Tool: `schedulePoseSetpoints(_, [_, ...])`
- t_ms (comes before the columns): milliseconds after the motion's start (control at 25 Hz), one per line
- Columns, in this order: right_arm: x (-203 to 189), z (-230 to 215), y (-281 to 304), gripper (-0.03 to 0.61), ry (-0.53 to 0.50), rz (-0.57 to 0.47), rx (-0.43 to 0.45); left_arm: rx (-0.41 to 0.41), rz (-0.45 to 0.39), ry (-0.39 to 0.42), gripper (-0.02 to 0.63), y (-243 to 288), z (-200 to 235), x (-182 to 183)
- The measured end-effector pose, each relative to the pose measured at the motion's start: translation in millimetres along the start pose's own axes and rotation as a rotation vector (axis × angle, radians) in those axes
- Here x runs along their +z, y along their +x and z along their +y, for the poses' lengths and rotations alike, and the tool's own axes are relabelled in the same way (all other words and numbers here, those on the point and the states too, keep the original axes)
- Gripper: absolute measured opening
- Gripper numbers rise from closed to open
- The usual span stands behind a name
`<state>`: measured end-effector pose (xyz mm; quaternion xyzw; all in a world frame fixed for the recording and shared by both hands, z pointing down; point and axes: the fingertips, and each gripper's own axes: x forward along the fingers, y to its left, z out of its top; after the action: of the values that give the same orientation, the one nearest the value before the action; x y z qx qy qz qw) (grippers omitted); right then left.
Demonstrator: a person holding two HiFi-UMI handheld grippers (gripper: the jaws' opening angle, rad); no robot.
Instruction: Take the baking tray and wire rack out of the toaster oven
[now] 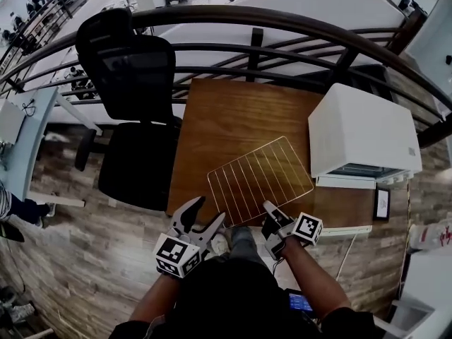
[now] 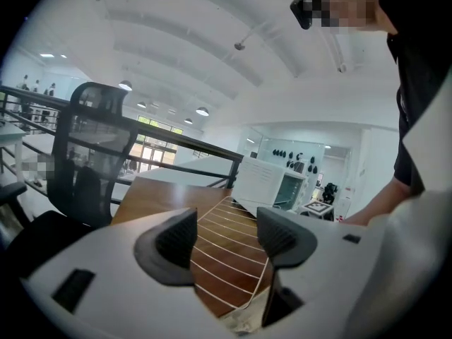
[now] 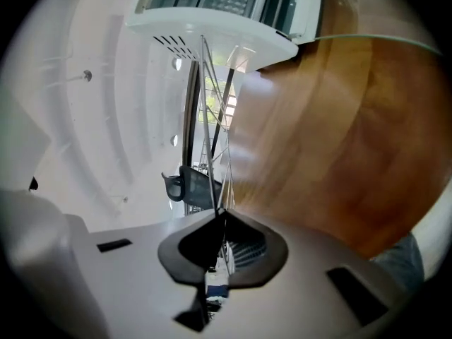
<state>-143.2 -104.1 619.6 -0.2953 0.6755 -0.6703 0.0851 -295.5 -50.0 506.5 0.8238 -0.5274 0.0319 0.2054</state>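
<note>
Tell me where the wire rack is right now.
In the head view, the wire rack is over the near end of the wooden table, left of the white toaster oven, its near edge clamped in the right gripper.

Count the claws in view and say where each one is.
2. The left claw hangs open at the wire rack's near left corner, not gripping it. The right claw is shut on the rack's near edge, above the wooden table. None seem hidden.

Wire rack [image 1: 260, 179] over the near half of the table [image 1: 219, 119], toaster oven [image 1: 364, 133] just right of it on that same table, chair [image 1: 131, 97] off left, railing [image 1: 282, 23] behind.
</note>
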Motion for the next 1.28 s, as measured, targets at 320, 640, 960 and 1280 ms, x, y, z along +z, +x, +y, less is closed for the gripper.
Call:
schedulePoseSetpoints(320, [32.2, -2.2, 47.0, -0.003, -0.04, 0.079, -0.067, 0.077, -0.009, -0.007, 0.272, 22.7, 37.6, 21.2])
schedulePoseSetpoints(640, [52.9, -4.8, 96.5, -0.003, -0.051, 0.126, -0.096, 0.109, -0.002, -0.032, 0.272, 47.7, 73.0, 30.7])
schedulePoseSetpoints(960, [79.4, -10.5, 103.2, 0.0, -0.142, 0.171, -0.181, 0.105, 0.016, -0.072, 0.272, 80.4, 67.3, 34.3])
schedulePoseSetpoints(1280, [85.9, -26.2, 105.3, 0.048, -0.279, 0.207, -0.349, 0.088, 0.029, -0.108, 0.272, 91.7, 66.1, 26.9])
